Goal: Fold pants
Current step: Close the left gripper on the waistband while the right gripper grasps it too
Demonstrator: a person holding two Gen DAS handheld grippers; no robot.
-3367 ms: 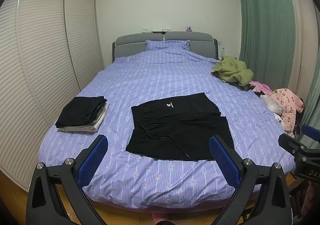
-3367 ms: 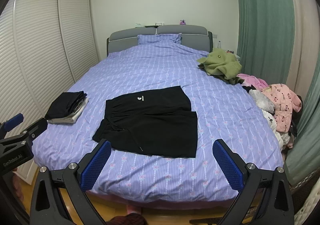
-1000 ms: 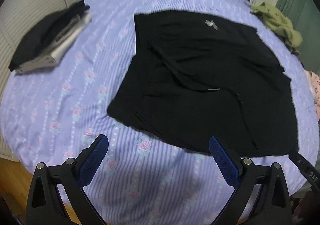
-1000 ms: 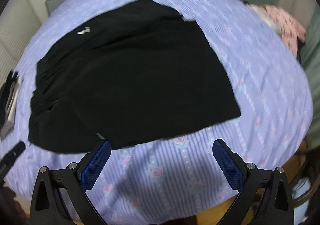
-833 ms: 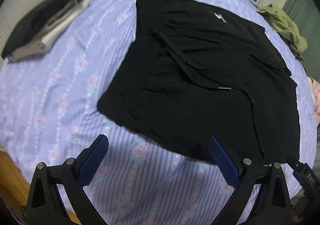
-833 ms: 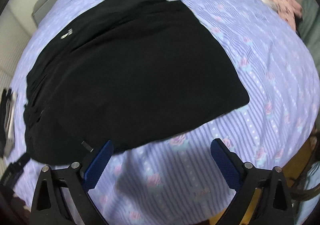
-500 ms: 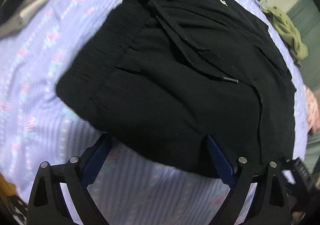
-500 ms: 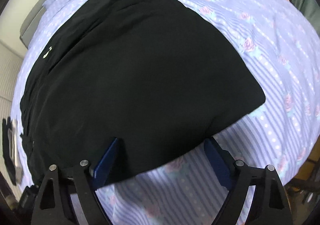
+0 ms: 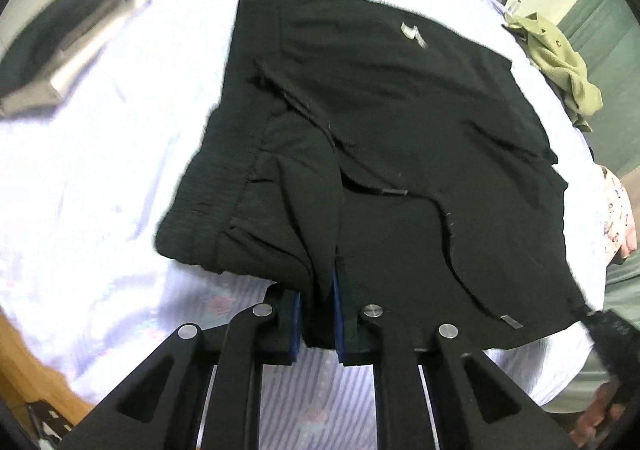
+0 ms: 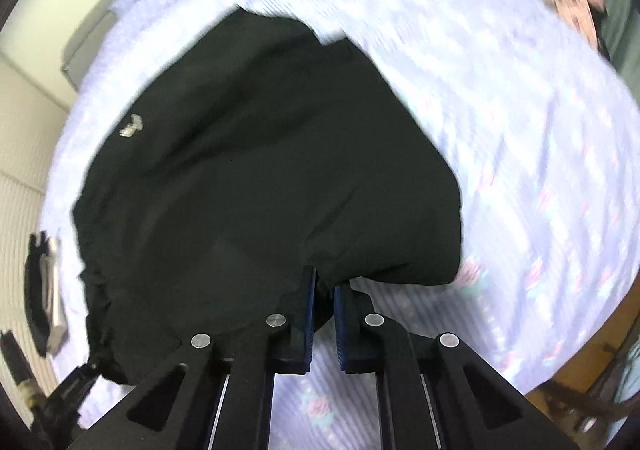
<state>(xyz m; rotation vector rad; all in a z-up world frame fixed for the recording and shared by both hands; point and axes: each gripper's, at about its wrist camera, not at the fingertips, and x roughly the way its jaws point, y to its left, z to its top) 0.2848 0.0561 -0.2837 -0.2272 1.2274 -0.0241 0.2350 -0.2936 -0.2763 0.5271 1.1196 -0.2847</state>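
The black pants [image 9: 380, 122] lie folded on the purple floral bedspread [image 9: 120, 154], waistband at the left, drawstring across the top. My left gripper [image 9: 318, 314] is shut on the near edge of the pants close to the waistband, and the cloth bunches up between the blue pads. My right gripper [image 10: 324, 306] is shut on the near edge of the pants [image 10: 260, 170] toward the leg end. The cloth puckers at both grips. The right gripper's tip shows at the far right of the left wrist view [image 9: 612, 334].
A folded stack of dark and grey clothes [image 9: 60, 50] lies on the bed at the left. An olive garment [image 9: 560, 54] and a pink garment [image 9: 618, 218] lie at the right. The bed's near edge and wooden floor [image 9: 24, 370] are close below me.
Both grippers have dropped from above the bed to the near edge of the pants and gone from wide open to shut on the cloth, which now lifts and bunches.
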